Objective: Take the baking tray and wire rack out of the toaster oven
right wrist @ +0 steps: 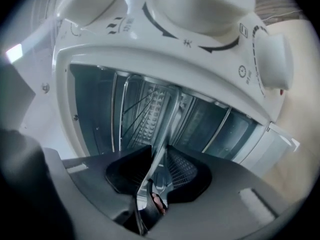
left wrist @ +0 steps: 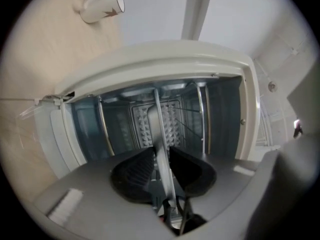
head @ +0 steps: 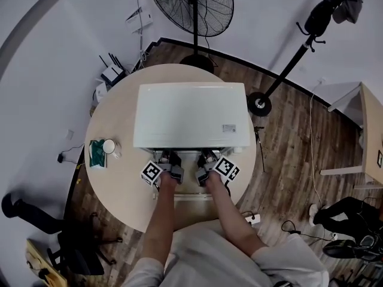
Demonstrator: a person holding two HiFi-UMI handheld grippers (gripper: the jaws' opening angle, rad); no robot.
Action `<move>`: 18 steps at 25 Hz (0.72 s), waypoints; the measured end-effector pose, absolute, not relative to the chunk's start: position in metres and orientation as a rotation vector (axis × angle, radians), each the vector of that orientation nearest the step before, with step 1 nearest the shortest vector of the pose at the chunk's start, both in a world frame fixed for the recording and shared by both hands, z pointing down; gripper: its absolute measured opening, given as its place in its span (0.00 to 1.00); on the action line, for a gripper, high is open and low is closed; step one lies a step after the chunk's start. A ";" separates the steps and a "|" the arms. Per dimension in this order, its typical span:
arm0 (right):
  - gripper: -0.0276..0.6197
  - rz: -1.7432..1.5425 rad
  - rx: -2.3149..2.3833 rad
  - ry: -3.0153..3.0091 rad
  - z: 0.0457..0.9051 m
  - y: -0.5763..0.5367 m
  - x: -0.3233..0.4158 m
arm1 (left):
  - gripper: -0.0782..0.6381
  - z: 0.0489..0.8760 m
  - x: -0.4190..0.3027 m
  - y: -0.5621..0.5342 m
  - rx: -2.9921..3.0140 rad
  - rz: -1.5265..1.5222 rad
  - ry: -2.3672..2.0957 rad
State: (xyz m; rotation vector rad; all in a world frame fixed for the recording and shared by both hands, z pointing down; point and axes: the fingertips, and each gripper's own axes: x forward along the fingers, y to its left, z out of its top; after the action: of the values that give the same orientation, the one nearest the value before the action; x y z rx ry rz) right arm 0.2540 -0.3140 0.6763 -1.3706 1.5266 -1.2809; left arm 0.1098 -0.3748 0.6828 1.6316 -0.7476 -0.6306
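Note:
A white toaster oven (head: 191,115) stands on a round table (head: 114,178), its front facing me. Both grippers reach level into its open mouth, side by side. In the left gripper view, the thin metal edge of the baking tray (left wrist: 159,129) runs between the pads, and my left gripper (left wrist: 161,159) is closed on it. My right gripper (right wrist: 159,156) likewise clamps the tray edge (right wrist: 164,129). Wires of the rack (right wrist: 132,111) show deeper inside, along the oven wall. From the head view my left gripper (head: 173,161) and right gripper (head: 207,160) are partly hidden under the oven's top.
A white mug (head: 109,146) and a green packet (head: 97,153) lie on the table left of the oven. The oven's knobs (right wrist: 272,59) sit close to the right gripper. A floor fan (head: 194,5) stands behind the table.

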 end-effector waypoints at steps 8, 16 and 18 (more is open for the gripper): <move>0.19 -1.303 -1.360 1.526 0.678 -0.294 0.247 | 0.28 0.685 0.103 -0.355 1.613 -0.631 -0.745; 0.16 -1.385 -1.305 1.414 0.681 -0.273 0.242 | 0.28 0.693 0.095 -0.334 1.526 -0.621 -0.736; 0.16 -1.402 -1.310 1.405 0.682 -0.268 0.240 | 0.28 0.695 0.093 -0.328 1.505 -0.611 -0.738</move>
State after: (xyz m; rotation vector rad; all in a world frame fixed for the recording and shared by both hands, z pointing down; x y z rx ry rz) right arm 0.2401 -0.2681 0.6816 -1.3100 1.4049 -1.4018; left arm 0.0930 -0.3276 0.6947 1.5050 -0.7375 -0.6111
